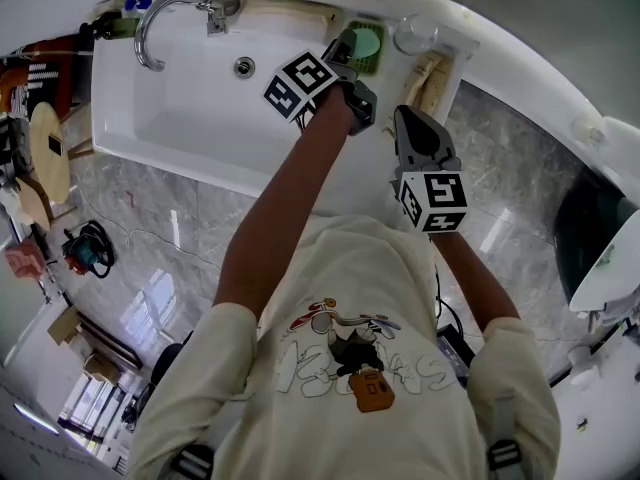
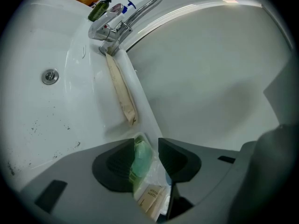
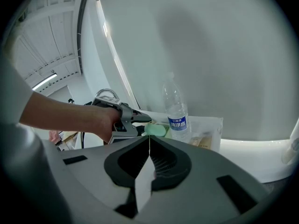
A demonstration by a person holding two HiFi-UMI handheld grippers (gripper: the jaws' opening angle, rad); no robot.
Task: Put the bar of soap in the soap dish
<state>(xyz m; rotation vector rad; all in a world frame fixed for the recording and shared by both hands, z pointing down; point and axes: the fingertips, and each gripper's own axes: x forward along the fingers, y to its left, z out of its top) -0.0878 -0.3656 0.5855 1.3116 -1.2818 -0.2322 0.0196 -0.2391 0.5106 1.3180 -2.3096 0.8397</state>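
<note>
The pale green bar of soap (image 1: pixel 365 41) lies on the green soap dish (image 1: pixel 373 65) at the sink's back right corner. My left gripper (image 1: pixel 348 48) reaches over the basin to it, jaws open. In the left gripper view the soap (image 2: pixel 141 157) stands edge-on between the jaws of that gripper (image 2: pixel 148 146), against the left finger, with a narrow gap to the right one. The right gripper view shows the soap (image 3: pixel 156 130) just off the left gripper's tips. My right gripper (image 1: pixel 415 118) hangs back over the counter, shut and empty (image 3: pixel 149 143).
A white sink (image 1: pixel 190 88) with a chrome faucet (image 1: pixel 165 13) and drain (image 1: pixel 244 66) lies to the left. A clear water bottle (image 3: pixel 176 113) stands right behind the dish. Toiletry sachets (image 1: pixel 428 78) sit in a tray to its right. A beige strip (image 2: pixel 120 90) lies along the rim.
</note>
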